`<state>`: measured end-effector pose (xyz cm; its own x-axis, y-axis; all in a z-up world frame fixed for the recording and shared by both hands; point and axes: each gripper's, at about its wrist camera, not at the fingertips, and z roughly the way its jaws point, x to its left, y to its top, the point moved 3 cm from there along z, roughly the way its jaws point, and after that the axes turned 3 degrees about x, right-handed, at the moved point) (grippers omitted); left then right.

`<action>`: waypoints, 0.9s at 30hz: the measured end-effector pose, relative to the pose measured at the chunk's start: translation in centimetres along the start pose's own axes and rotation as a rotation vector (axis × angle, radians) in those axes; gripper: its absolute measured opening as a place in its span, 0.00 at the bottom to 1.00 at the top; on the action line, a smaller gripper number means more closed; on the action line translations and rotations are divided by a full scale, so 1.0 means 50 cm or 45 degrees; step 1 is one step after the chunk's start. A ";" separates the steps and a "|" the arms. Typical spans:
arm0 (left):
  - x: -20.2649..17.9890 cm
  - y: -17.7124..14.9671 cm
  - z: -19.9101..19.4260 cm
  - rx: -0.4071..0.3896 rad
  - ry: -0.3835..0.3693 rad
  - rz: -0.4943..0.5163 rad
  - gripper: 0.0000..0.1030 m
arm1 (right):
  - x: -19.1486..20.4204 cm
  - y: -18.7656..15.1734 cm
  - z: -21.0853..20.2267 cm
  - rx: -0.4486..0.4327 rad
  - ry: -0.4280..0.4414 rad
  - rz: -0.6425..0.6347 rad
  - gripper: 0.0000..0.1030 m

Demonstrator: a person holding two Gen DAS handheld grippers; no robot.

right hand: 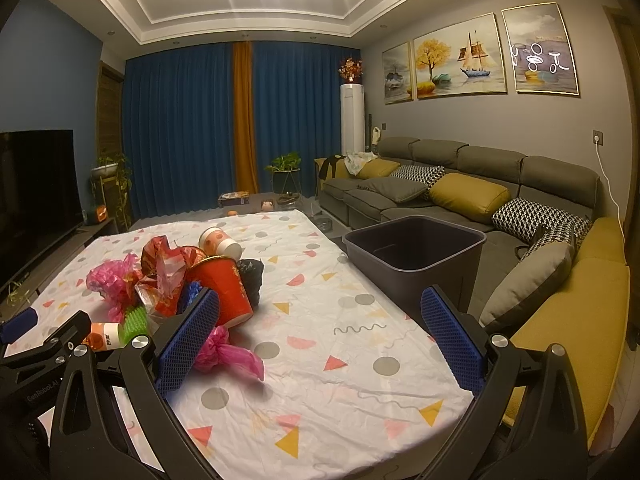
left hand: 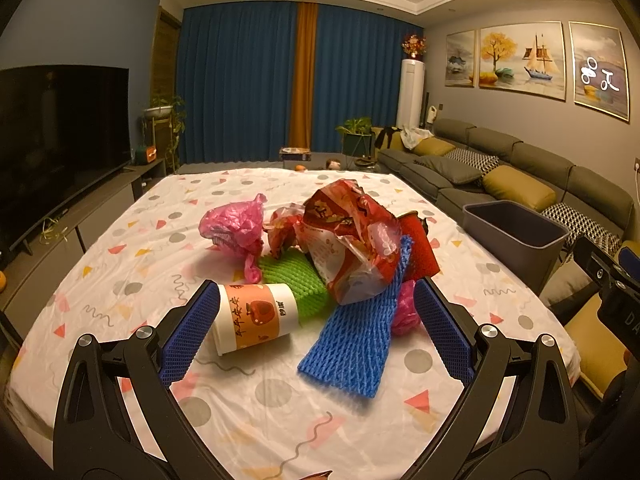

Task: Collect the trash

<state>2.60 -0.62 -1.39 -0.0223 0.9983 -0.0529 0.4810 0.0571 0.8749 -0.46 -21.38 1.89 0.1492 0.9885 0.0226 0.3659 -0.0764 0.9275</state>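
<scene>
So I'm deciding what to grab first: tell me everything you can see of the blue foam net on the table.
The blue foam net is a soft mesh sleeve, flattened and stretched long. It lies on the patterned tablecloth, its near end spread flat between the open left tongs, touching neither pad. Its far end runs up under the crumpled red wrapper and against the red cup. A pink bag sits at its right edge. From the right wrist view only a small blue patch shows.

The left gripper sits low in the middle of its picture, its two blue fingers spread wide. The right gripper sits low too, fingers wide apart, holding nothing.
</scene>
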 end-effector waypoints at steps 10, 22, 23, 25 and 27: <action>0.000 0.013 -0.007 -0.003 -0.006 -0.001 0.93 | 0.000 0.004 -0.004 -0.007 0.001 -0.001 0.95; 0.000 0.013 -0.008 -0.005 -0.007 -0.001 0.93 | 0.001 0.004 -0.002 -0.005 0.003 -0.002 0.95; 0.000 0.013 -0.008 -0.006 -0.006 0.000 0.93 | 0.001 0.004 -0.002 -0.005 0.003 -0.002 0.95; 0.001 0.012 -0.008 -0.006 -0.006 -0.001 0.93 | 0.001 0.004 -0.002 -0.005 0.003 -0.002 0.95; 0.000 0.013 -0.008 -0.004 -0.007 -0.001 0.93 | 0.001 0.004 -0.002 -0.005 0.002 -0.002 0.95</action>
<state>2.55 -0.60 -0.62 -0.0178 0.9983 -0.0559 0.4781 0.0576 0.8764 -0.48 -21.33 2.11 0.1472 0.9889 0.0220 0.3627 -0.0746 0.9289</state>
